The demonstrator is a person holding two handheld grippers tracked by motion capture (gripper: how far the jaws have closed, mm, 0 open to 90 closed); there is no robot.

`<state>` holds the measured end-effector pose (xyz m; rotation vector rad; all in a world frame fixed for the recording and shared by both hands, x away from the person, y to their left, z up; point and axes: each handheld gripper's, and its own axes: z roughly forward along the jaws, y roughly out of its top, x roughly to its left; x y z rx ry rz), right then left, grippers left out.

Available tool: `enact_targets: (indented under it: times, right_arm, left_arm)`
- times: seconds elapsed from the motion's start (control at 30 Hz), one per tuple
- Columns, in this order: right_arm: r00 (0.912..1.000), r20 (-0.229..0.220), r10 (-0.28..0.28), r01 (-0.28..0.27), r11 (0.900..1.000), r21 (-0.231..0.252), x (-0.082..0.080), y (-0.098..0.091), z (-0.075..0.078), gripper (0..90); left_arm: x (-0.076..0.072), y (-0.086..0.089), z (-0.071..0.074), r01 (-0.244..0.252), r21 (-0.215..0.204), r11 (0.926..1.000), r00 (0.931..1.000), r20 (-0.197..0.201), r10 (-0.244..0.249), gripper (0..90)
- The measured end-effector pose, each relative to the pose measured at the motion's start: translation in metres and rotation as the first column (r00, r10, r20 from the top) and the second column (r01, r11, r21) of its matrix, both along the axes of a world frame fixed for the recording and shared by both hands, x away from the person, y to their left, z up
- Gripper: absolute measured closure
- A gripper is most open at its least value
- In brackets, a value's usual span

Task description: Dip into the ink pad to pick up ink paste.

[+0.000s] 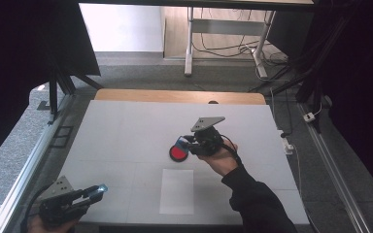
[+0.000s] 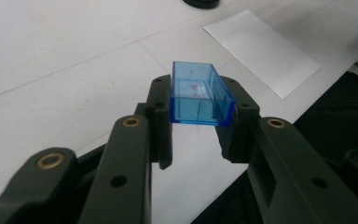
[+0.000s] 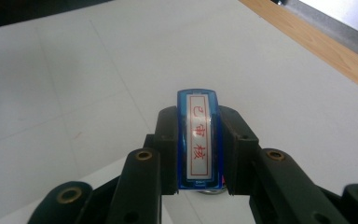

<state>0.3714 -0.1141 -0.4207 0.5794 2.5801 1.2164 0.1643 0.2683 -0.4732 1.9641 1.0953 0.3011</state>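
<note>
1. My right gripper (image 3: 199, 186) pinches a blue stamp (image 3: 199, 140) between its jaws. The stamp's white label with red characters faces the right gripper view's camera.
2. In the high view my right gripper (image 1: 187, 143) hangs over the near-left edge of the red ink pad (image 1: 178, 153), the stamp's blue end just above the pad.
3. The red ink pad sits in a black round case near the middle of the white table (image 1: 126, 131).
4. A white sheet of paper (image 1: 177, 191) lies flat just nearer to me than the ink pad, apart from it.
5. My left gripper (image 2: 200, 140) clamps a clear blue stamp cap (image 2: 199, 95), its open side turned up.
6. In the high view my left gripper (image 1: 97, 191) is held well to the near-left of the ink pad, above the table's near-left corner, the blue cap (image 1: 100, 188) at its tip.
7. A wooden strip (image 1: 175, 96) runs along the table's far edge, beyond the ink pad.
</note>
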Motion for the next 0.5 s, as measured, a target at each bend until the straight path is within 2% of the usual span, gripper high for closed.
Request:
enact_targets:
  times: [0.17,0.5]
  right_arm:
    - [0.9997,-0.012,-0.02,0.019,0.9995,-0.023,0.011,0.004,-0.006,71.6]
    - [0.9984,-0.05,-0.027,0.023,0.9968,-0.077,0.027,0.016,-0.026,71.6]
  left_arm:
    - [0.0,0.001,0.0,-0.005,-0.008,1.0,1.0,-0.003,0.005,68.2]
    - [0.0,0.0,0.0,0.005,0.002,1.0,1.0,-0.005,-0.005,68.3]
